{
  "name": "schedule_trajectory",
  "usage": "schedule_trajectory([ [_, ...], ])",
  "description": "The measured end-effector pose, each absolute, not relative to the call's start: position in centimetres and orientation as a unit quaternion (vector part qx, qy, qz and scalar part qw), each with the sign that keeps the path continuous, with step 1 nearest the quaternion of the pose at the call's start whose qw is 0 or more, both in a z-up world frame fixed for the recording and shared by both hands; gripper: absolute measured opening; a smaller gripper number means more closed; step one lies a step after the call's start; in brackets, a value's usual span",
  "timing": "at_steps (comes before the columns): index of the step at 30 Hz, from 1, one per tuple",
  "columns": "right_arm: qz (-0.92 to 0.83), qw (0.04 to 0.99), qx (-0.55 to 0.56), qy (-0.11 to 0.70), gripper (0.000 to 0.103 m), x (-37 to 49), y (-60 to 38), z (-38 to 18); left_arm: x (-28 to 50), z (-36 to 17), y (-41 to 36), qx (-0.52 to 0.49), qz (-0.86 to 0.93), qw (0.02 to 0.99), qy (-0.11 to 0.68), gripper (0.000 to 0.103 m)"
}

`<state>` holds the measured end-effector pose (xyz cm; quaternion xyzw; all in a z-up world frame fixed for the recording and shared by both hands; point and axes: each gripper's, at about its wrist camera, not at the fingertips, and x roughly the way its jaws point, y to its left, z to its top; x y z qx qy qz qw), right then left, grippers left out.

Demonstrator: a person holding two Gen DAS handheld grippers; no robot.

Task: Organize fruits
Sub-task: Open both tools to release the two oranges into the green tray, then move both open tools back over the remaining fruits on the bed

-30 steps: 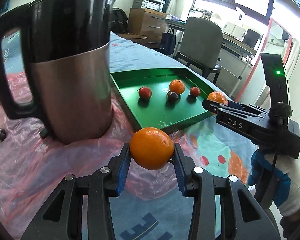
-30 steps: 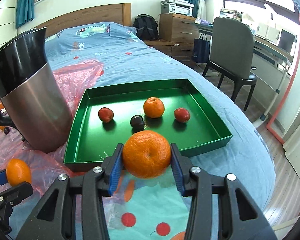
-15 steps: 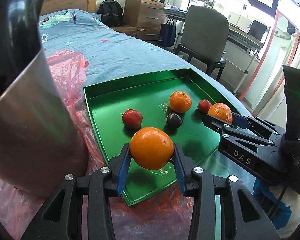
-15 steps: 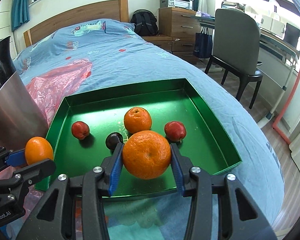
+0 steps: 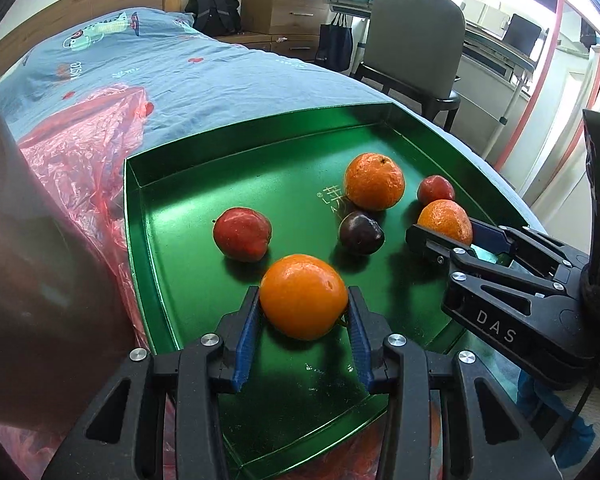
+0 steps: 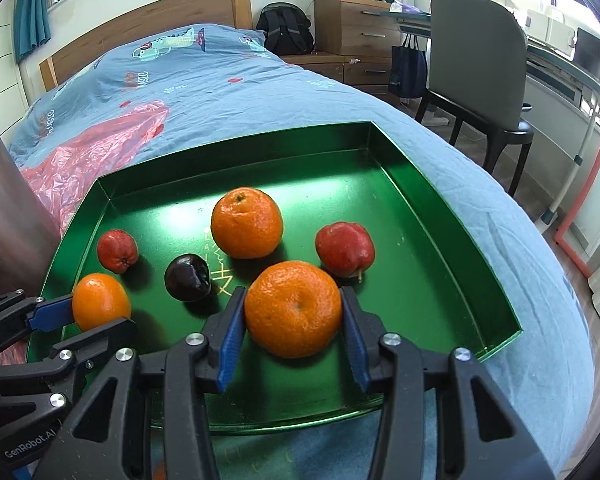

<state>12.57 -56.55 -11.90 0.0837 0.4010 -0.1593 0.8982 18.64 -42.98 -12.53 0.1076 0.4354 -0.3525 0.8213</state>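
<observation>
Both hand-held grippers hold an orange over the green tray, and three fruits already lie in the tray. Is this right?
Not quite: four fruits lie in the green tray, not three. The right wrist view shows an orange, a dark plum and two red fruits. Both hand-held grippers do hold an orange.

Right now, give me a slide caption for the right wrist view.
Right gripper carries an orange over the green tray of fruit while the left gripper brings another.
</observation>
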Motion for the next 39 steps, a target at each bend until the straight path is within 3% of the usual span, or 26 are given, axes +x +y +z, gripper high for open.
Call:
schedule_trajectory([
  [14,-0.161,0.900,0.073,0.399,0.070,12.7,-56.4,-12.2,18.1,-12.8,-43.4,0.124,-0.342,0.829,0.425,0.037],
  [18,-0.159,0.899,0.067,0.402,0.086,12.6,-56.1,-12.2,18.1,-12.6,-43.1,0.122,-0.339,0.830,0.426,0.037],
  [24,-0.161,0.899,0.070,0.402,0.095,12.0,-55.7,-11.8,18.0,-11.8,-42.6,0.127,-0.333,0.834,0.422,0.042],
  [39,-0.159,0.909,0.063,0.382,0.102,8.9,-53.2,-7.8,15.7,-7.8,-39.3,0.121,-0.333,0.847,0.397,0.049],
])
